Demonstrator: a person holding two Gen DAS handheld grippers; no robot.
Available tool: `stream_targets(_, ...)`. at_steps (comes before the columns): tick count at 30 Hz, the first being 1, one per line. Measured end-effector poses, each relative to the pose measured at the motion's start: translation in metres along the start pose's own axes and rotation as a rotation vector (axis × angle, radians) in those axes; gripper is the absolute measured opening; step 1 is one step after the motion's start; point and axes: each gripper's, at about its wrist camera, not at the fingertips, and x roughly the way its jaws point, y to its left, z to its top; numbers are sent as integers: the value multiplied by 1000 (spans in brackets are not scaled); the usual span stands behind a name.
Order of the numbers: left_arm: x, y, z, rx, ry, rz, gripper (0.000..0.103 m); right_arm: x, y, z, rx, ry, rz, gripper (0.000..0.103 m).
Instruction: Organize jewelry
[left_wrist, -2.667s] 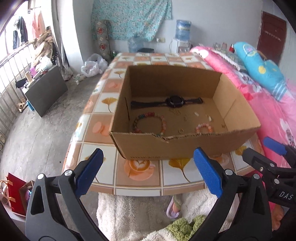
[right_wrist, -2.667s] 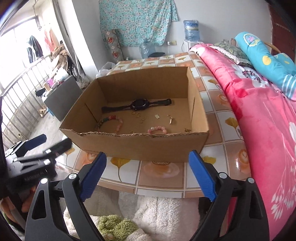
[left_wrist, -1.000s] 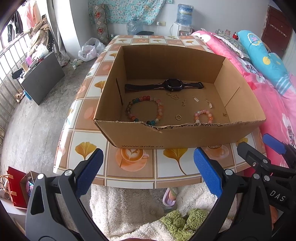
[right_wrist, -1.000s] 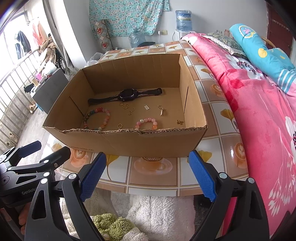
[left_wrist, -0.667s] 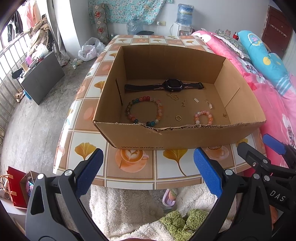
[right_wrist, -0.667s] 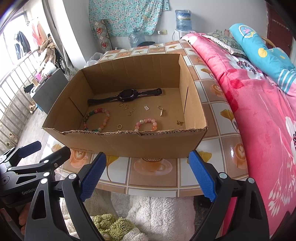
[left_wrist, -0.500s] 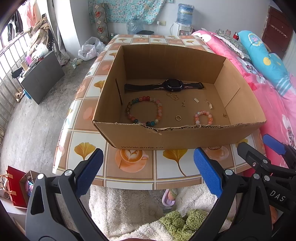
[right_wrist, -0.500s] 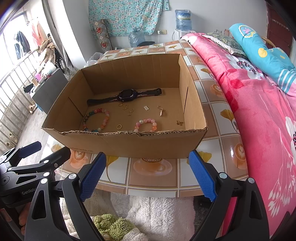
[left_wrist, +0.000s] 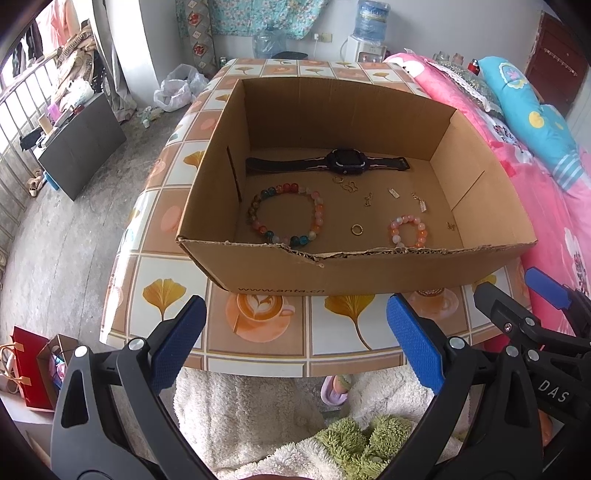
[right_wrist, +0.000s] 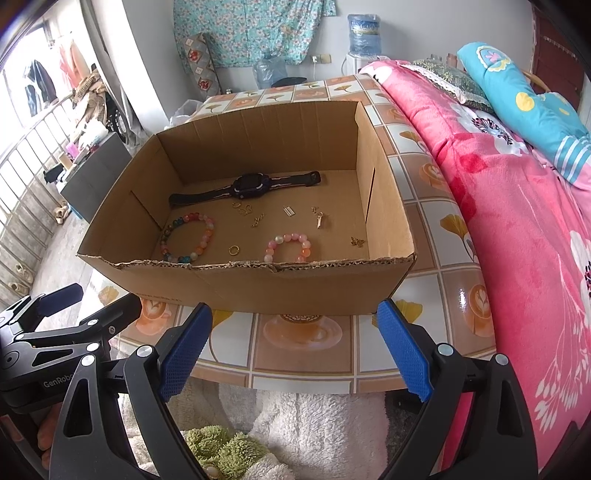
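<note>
The jewelry sits loose on the floor of an open cardboard box on the tiled worktop. A black watch lies along the far wall, its strap running left to right across my view. In front of it are a large multicolored bead bracelet toward the left, a small pink bead bracelet toward the right, a gold ring between the two, and several tiny gold charms scattered mid-floor.

Everything lies ahead of and below both tools, past the box's torn near wall, so I judge any pick must go up over that wall and then down. My left gripper has its fingers spread wide and holds nothing; it faces the large bracelet more squarely. My right gripper is likewise spread and empty, lined up nearer the pink bracelet and a butterfly-shaped charm by the right wall.

Readable writing: "www.anta.cn" on the box front, "DAS" on the right tool seen from the left camera, "GenRobo" on the left tool seen from the right camera.
</note>
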Motion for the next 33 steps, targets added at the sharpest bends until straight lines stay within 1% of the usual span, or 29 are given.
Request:
stream_targets(7,8,0,2,-2,27,-1,94,8,0,1,9,28,0,88)
stream_targets(14,11,-1,5,-6,37,2,94,12,0,4,13,39,2,88)
stream_targets(33,12,0,6,-10,40,3,94,14,-1,4,18,45,5,88)
